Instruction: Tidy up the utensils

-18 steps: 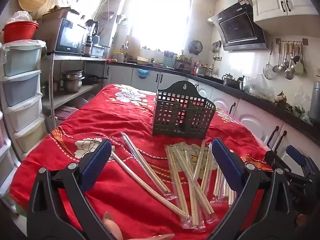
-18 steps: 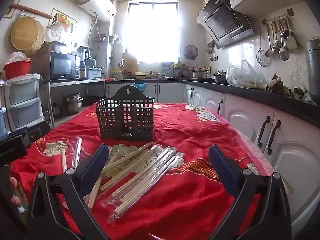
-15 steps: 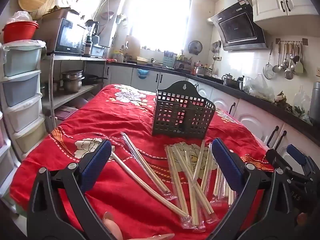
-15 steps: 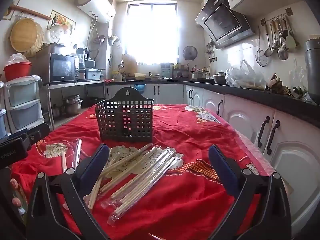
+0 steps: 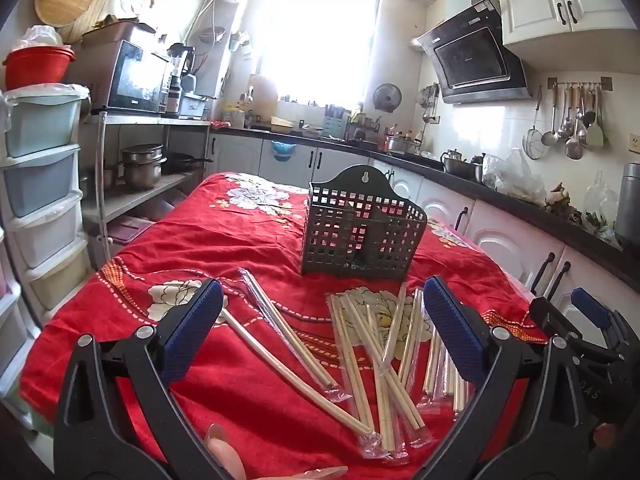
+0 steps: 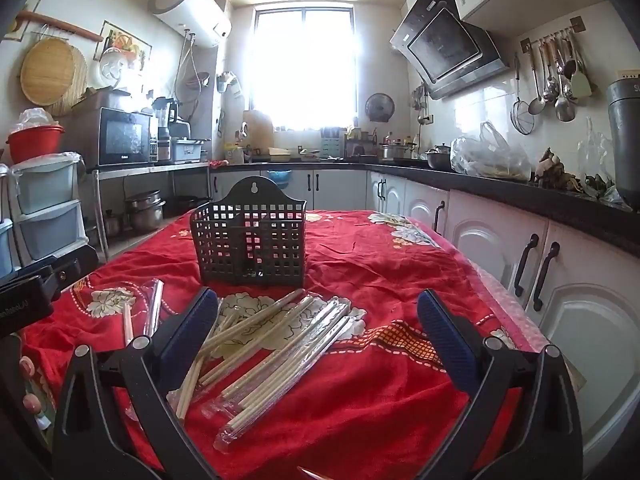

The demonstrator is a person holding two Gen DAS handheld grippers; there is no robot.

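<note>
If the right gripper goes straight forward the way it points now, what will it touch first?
Most likely the wrapped chopsticks lying on the red cloth. The open right gripper tilts slightly down toward them; the black basket stands farther behind. Depth is uncertain.

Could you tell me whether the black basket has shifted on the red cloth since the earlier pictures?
No. The basket sits in the same spot, just behind the white flower print on the cloth, as before.

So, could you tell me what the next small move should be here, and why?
Probably lower the right gripper onto the nearest wrapped chopsticks and close on one pair. Both grippers are open and empty, the left gripper included, the black basket holds nothing visible, and every pair lies loose on the red cloth.
</note>
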